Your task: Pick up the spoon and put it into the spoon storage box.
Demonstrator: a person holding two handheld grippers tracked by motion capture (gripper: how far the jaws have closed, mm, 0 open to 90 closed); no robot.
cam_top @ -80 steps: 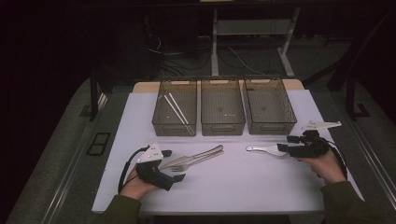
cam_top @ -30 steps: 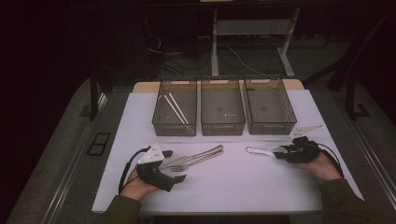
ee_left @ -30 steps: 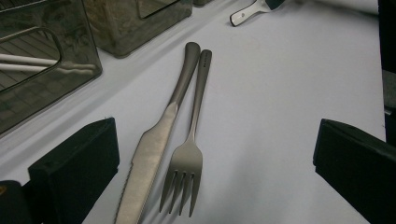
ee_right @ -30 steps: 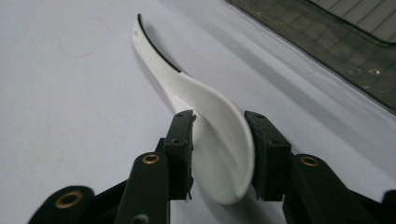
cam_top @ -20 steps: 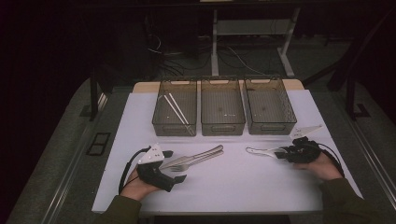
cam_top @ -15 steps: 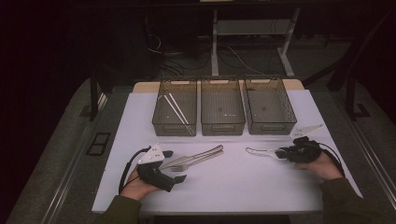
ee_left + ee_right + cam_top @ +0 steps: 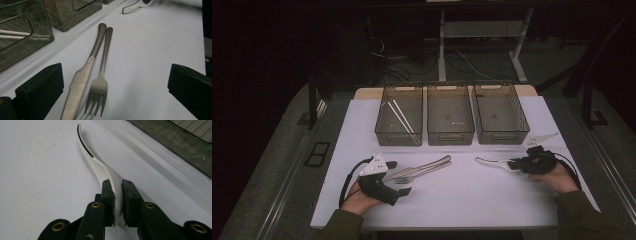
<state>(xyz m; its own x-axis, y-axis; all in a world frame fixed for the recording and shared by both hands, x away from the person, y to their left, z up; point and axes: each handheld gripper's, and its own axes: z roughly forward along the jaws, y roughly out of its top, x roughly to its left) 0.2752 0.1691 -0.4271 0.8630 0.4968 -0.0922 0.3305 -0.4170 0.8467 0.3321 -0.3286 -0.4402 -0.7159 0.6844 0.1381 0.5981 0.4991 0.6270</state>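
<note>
White table; right tool closing (pinching spoon); left tool wide

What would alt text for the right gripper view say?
The right claw has just been closing and now pinches the bowl end of a white spoon, whose handle curves away over the white table. A dark mesh bin sits at upper right.

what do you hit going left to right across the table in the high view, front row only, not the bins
left gripper → knife and fork lying side by side → white spoon → right gripper, its jaws just closed on the spoon's end
</note>
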